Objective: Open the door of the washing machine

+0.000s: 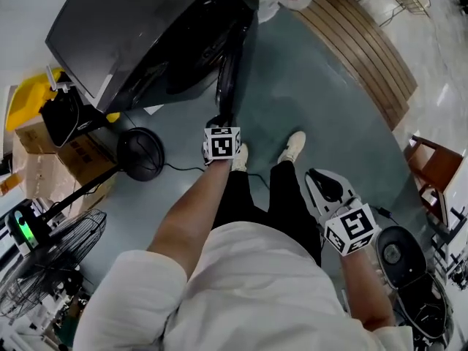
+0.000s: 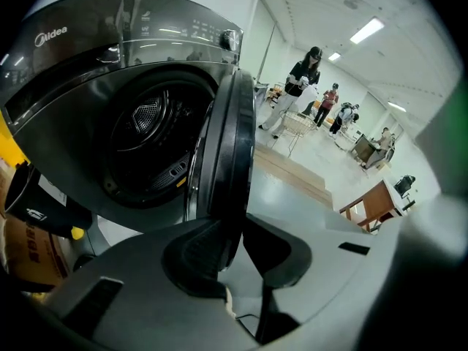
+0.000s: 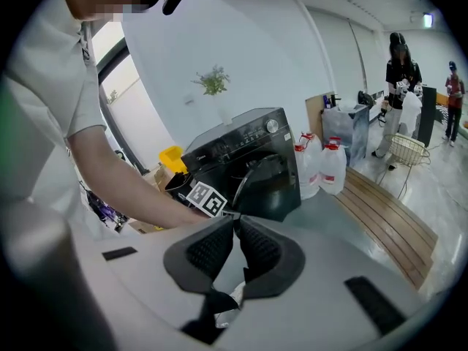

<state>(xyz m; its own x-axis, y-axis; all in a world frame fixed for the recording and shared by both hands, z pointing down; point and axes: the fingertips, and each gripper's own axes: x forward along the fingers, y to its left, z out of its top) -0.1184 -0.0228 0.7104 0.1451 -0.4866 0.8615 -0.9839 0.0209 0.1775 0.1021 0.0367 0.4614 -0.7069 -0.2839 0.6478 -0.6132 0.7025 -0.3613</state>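
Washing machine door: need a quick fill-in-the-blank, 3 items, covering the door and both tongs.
1. The washing machine door stands ____, with the drum in sight.
2. The left tongs are shut on the edge of the ____.
3. The right tongs, held back from the machine, are shut and hold ____.

Missing words: open; door; nothing.

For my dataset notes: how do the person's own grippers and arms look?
The left gripper and right gripper are pale grey with black ribbed pads. Each bears a white cube with black square markers. The person wears a white short-sleeved shirt and black trousers.
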